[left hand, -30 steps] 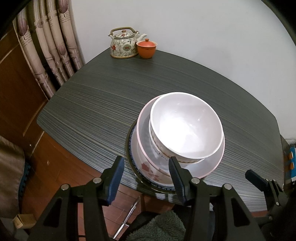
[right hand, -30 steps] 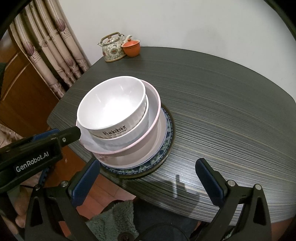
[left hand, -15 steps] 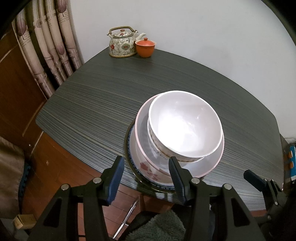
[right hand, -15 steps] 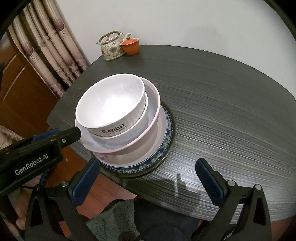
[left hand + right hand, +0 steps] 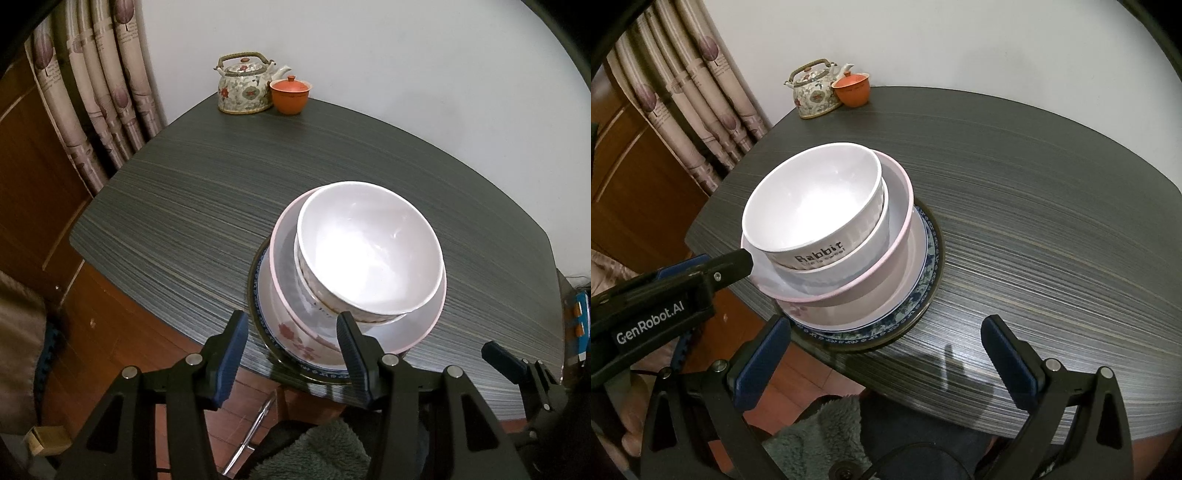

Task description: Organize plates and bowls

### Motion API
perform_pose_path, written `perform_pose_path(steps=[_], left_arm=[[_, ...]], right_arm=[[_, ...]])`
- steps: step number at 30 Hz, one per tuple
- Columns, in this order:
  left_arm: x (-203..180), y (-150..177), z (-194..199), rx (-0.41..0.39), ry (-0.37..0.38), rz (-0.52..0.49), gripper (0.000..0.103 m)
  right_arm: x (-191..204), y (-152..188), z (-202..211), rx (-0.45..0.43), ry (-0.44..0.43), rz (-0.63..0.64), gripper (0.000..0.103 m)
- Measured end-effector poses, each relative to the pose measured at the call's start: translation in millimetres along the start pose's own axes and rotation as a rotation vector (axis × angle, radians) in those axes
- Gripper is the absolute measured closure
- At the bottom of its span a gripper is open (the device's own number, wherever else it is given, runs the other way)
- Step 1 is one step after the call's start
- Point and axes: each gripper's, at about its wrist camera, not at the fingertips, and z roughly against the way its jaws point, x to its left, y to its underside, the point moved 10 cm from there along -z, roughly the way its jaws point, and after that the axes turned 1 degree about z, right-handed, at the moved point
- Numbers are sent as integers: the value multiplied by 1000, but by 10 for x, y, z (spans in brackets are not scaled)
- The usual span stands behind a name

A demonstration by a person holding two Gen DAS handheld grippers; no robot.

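A dark striped-wood table [image 5: 207, 206] carries a nested stack near its front edge: blue-patterned plate [image 5: 925, 284], pink-rimmed bowl [image 5: 886, 266], white "Rabbit" bowl [image 5: 812, 210] on top. Left gripper [image 5: 291, 343] and right gripper [image 5: 886, 347] hover nearby, jaws apart, holding nothing.

Bowls [image 5: 812, 206] nested on plates [image 5: 923, 280] near table [image 5: 1052, 221] edge; teapot [image 5: 814, 90] behind.

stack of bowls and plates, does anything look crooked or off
Yes. The top bowl sits off-centre in the pink-rimmed bowl, tilted toward the table edge, and the whole stack stands near that edge on the blue-patterned plate.
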Motion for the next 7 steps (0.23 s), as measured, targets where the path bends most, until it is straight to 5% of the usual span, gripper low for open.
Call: perform_pose_path(steps=[7], left_arm=[[-11, -14, -8, -1, 4, -5, 52]], right_arm=[[2, 13, -5, 1, 0, -4, 1]])
